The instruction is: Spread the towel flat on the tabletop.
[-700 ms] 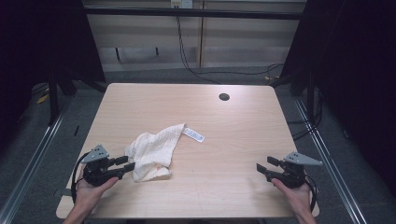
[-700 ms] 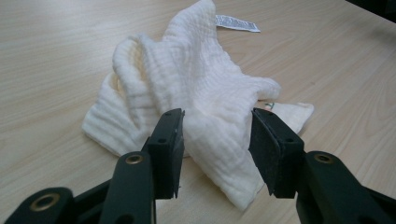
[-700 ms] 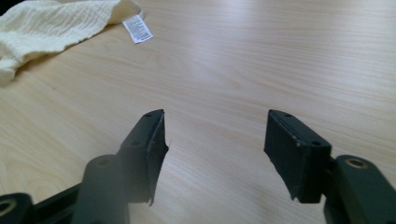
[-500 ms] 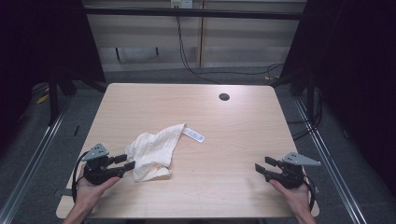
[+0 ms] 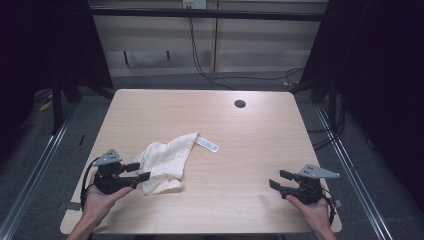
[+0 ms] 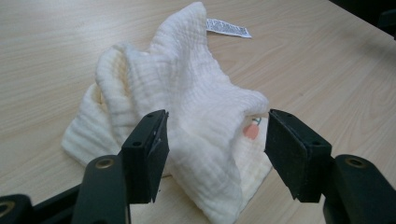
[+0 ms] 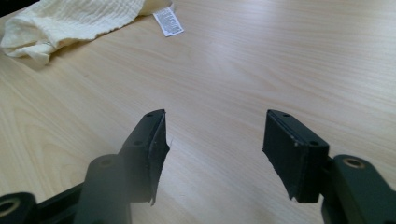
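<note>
Bright, even light on the table (image 5: 250, 150), dark surroundings; soft glare ahead of the fingers (image 7: 294, 154), near finger edges blurry.

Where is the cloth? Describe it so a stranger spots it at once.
On the wooden table, look at the near left part, just ahead of the left gripper. The cloth is a crumpled cream heap, with a white care label at its far end.

Black grippers with flat rectangular fingers (image 6: 149, 149), brass screws, grey three-cornered plates.
</note>
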Motion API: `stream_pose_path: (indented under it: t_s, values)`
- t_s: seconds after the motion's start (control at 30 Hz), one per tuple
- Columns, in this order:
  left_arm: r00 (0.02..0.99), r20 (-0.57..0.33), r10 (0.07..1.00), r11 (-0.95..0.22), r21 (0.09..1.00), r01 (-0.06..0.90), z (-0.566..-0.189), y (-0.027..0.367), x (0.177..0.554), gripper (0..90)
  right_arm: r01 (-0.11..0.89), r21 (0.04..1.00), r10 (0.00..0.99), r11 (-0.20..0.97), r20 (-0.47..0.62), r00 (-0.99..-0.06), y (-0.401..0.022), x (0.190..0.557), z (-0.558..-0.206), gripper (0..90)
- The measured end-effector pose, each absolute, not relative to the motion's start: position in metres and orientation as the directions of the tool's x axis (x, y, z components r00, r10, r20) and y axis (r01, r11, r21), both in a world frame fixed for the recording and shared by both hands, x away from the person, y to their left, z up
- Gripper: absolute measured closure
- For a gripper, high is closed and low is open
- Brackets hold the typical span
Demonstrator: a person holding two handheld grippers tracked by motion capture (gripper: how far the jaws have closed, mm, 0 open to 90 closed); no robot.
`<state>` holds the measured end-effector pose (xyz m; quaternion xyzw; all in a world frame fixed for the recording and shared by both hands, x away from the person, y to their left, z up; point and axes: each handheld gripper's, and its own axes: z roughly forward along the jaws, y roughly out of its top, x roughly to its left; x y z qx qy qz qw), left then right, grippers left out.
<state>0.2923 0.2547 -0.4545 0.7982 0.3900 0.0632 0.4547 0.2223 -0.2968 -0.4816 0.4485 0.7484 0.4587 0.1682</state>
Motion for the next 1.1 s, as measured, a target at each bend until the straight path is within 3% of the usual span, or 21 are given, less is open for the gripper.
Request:
stream_pose_path:
  t_s: [0.07,0.3,0.6,0.83,0.9,1.1]
  values:
    - [0.708,-0.252,0.659,-0.308,0.769,0.56,-0.454,0.251,0.29,36.2,0.516,0.838,0.82,0.177,0.164,-0.548,-0.294,0.221,-0.48,39.0]
    - [0.739,-0.179,0.65,-0.345,0.796,0.497,-0.439,0.247,0.303,42.6,0.515,0.831,0.804,0.21,0.153,-0.574,-0.29,0.223,-0.482,38.7]
    - [0.743,-0.196,0.64,-0.336,0.798,0.5,-0.429,0.248,0.333,39.6,0.535,0.818,0.814,0.213,0.154,-0.56,-0.289,0.223,-0.482,39.2]
    - [0.76,-0.166,0.628,-0.379,0.788,0.485,-0.439,0.247,0.35,57.3,0.546,0.81,0.809,0.213,0.167,-0.563,-0.285,0.228,-0.484,37.1]
    - [0.768,-0.178,0.615,-0.39,0.778,0.493,-0.444,0.245,0.353,58.6,0.553,0.804,0.811,0.218,0.167,-0.561,-0.285,0.228,-0.485,35.7]
    - [0.766,-0.179,0.618,-0.417,0.751,0.512,-0.463,0.237,0.358,50.9,0.551,0.804,0.807,0.221,0.166,-0.566,-0.285,0.227,-0.485,35.1]
